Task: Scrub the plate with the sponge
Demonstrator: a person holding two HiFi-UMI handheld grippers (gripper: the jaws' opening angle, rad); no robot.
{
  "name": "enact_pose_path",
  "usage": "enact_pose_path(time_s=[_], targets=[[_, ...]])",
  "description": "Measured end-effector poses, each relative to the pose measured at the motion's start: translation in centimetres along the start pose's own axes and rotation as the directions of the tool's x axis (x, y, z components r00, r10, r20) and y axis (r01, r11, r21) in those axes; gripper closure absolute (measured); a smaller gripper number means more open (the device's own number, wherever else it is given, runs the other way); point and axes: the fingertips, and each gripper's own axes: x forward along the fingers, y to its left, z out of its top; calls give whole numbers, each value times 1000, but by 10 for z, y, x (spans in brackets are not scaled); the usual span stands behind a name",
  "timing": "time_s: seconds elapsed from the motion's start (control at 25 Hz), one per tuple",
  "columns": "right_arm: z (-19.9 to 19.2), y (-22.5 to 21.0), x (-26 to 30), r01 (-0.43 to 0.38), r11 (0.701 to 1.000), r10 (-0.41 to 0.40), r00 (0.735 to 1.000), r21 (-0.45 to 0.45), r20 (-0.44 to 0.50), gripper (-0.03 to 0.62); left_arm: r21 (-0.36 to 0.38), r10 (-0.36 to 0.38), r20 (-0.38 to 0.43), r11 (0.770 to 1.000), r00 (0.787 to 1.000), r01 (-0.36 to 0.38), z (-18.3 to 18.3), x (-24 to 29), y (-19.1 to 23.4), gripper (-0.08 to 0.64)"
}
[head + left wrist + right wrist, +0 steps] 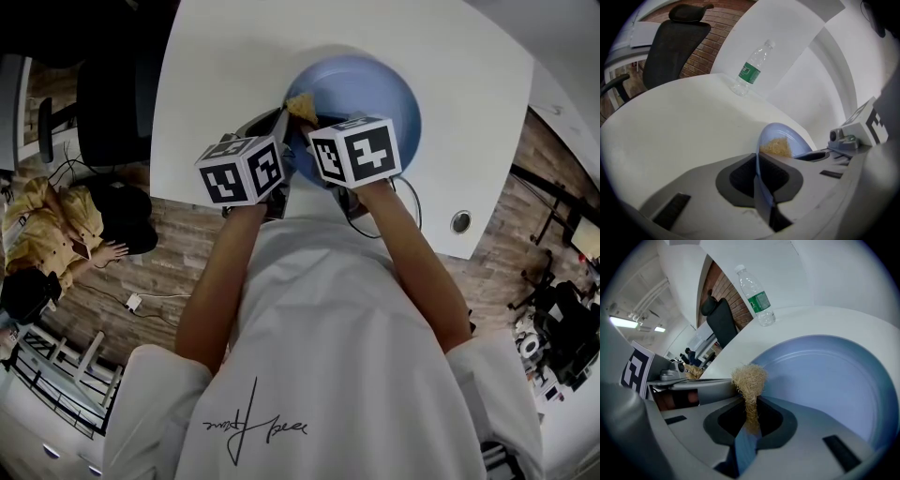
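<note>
Tabletop (pixel 234 66), white. Blue plate (pixel 384 94) lies at 12 o'clock from the person's chest, with both grippers over its near-left edge.

Left gripper (pixel 757 161): fingers clamped on the plate rim, which runs edge-on between the pads. In the head view the hold sits at about 8 o'clock on the plate. Judged to be the steadying hand.

Right gripper (pixel 750 404): fingers pinched on a tan, fibrous sponge (pixel 749 378). Its narrow waist is between the pads and its frayed tuft sticks out past the tips. The sponge's long axis runs in line with the fingers.

Sponge position: at roughly 9 to 10 o'clock on the plate, just inside the rim and close beside the left gripper's hold. Whether the tuft presses on the surface or rides just above it cannot be told.

Key relation: from the right fingers, nearly all the bare blue face opens from 1 through 4 o'clock, away from the left gripper. Judgement: the scrubbing reach lies that way, across towards the far rim, and the right hand is the only one placed to do it. Crowding back towards 9 o'clock risks knocking the clamped fingers.

A clear water bottle (pixel 757 298) stands at 12 o'clock beyond the plate, well apart.
</note>
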Motion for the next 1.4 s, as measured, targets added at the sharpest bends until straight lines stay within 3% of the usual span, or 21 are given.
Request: enact_pose_path(time_s=[0.76,1.4], targets=[[-27,5,-8,-99,995,100,989,11,-110,548,13,11,4,1000,1000,-11,1,3,-6,549],[-61,20,-12,-234,972,235,937,33,-259,548,20,21,12,1000,1000,-21,3,4,-5,546]])
